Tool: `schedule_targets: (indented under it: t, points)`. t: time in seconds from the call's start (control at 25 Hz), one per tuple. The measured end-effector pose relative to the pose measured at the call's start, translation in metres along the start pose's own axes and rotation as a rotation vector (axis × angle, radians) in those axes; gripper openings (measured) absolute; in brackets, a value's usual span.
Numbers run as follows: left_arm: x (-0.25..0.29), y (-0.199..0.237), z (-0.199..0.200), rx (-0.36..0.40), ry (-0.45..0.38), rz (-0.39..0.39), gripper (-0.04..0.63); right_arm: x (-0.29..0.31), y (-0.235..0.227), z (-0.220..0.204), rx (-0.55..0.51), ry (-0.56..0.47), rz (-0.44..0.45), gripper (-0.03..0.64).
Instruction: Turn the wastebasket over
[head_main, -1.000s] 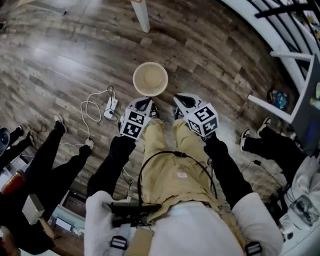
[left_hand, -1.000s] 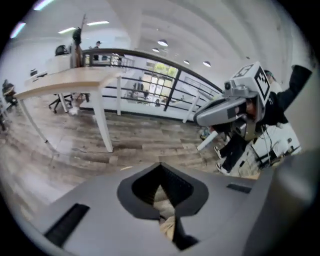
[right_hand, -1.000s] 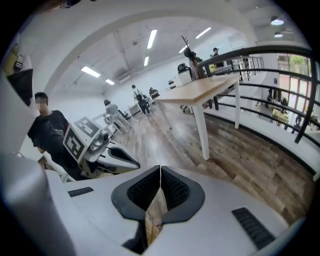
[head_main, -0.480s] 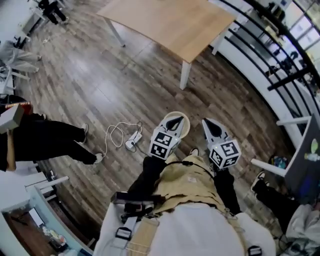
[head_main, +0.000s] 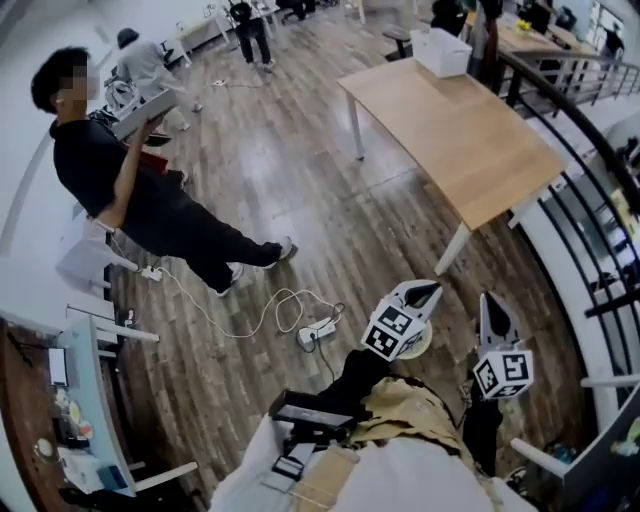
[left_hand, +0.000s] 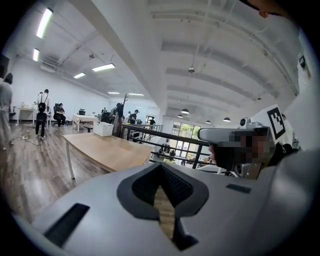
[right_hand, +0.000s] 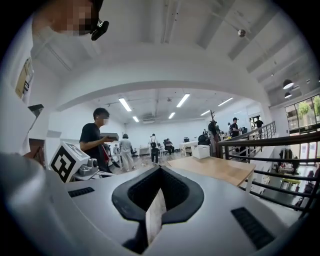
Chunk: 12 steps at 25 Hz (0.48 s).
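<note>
Underfoot, low in the head view, partly behind the left gripper's marker cube: wastebasket (head_main: 428, 342), task item, one; only a pale curved sliver shows, resting on the plank floor (head_main: 300, 220); whether mouth-up or overturned cannot be told

Left gripper (head_main: 425, 291): jaws closed on each other, nothing between them; held well above the basket, pointing out across the room toward the wooden table (head_main: 450, 130)

Right gripper (head_main: 492, 305): jaws likewise together and empty in its own view; beside the left one, also aimed level at the room, not at the floor

Other items: power strip with white cable (head_main: 315, 330) on the floor near the basket; white box (head_main: 440, 50) on the table; standing person (head_main: 130, 190) well apart at left

Step in hand, judged: no contact with the basket; both tools are away from it, so either pre-approach or task over

Next move, if turning remains: bring both grippers down, open the jaws, take the rim on opposite sides, rotate, set down
</note>
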<state>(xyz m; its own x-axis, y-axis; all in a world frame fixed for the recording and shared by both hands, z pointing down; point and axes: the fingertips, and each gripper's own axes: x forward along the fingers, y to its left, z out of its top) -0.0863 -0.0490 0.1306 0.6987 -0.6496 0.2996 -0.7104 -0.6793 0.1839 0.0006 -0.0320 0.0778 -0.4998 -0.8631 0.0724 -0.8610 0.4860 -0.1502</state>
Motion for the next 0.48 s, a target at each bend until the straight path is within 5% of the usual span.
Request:
schedule_targets:
  t: [0.48]
  points:
    - [-0.019, 0.028, 0.027, -0.005, -0.057, 0.053, 0.000, 0.023, 0.023, 0.041, -0.059, -0.051, 0.057, 0.020]
